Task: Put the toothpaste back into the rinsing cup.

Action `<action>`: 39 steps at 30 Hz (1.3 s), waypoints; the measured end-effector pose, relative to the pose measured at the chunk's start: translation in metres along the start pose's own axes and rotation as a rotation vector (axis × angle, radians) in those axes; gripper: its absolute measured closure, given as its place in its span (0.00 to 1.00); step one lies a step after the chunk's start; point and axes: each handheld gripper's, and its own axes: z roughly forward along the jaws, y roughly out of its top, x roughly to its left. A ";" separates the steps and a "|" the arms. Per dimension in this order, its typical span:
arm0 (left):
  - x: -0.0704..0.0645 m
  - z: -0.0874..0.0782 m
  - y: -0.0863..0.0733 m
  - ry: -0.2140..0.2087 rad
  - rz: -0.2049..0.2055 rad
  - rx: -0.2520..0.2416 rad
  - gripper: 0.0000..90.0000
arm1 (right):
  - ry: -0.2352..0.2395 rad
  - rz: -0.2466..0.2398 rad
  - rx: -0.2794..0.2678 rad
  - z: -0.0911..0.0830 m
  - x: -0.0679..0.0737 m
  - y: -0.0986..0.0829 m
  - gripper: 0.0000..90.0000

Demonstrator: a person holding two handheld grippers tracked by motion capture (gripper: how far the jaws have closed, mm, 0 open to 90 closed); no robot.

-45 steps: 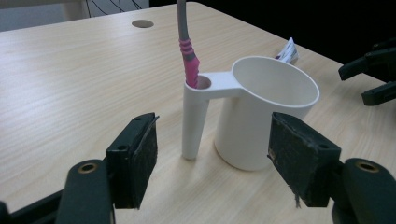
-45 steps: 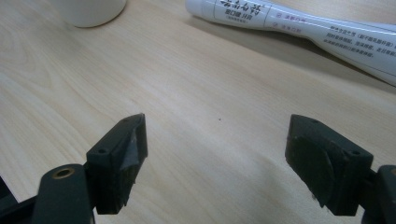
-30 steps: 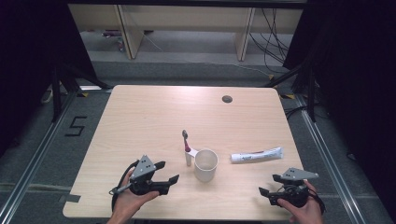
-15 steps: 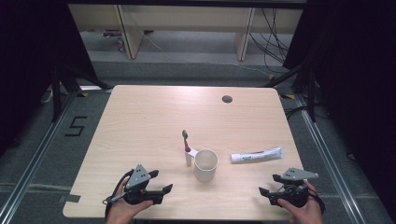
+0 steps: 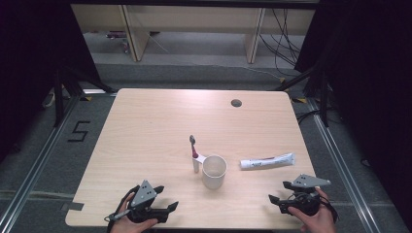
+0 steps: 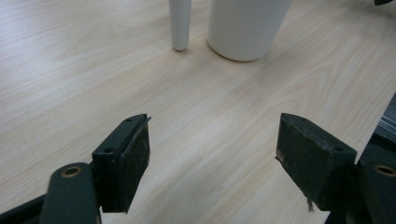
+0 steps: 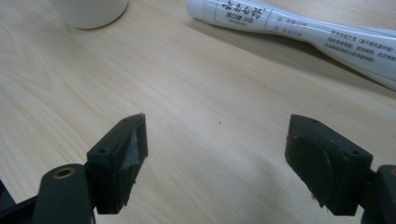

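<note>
Left gripper (image 5: 167,208): jaws apart, empty, at near desk (image 5: 145,131) edge.
Right gripper (image 5: 278,193): jaws apart, empty.
Cup (image 5: 214,171): mid-desk, between grippers, well apart.
Toothpaste tube (image 5: 267,161): lying flat, near right gripper.

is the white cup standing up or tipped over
Upright: the white cup stands on its base on the table, open mouth up, beside the toothbrush.

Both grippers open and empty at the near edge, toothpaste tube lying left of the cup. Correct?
Not quite. The tube lies right of the cup, not left; the high view shows it. On the cup's left is the toothbrush. The rest holds: the left gripper and right gripper are open and empty at the near edge.
</note>
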 end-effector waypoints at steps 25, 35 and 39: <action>-0.007 0.002 -0.011 0.004 0.053 0.081 0.28 | 0.018 -0.029 -0.088 0.028 0.003 0.062 0.86; -0.008 0.002 -0.010 0.008 0.062 0.075 0.28 | 0.015 -0.042 -0.056 0.065 0.006 0.093 0.99; -0.007 0.002 -0.011 0.002 0.065 0.079 0.28 | 0.009 -0.055 -0.046 0.077 0.007 0.101 1.00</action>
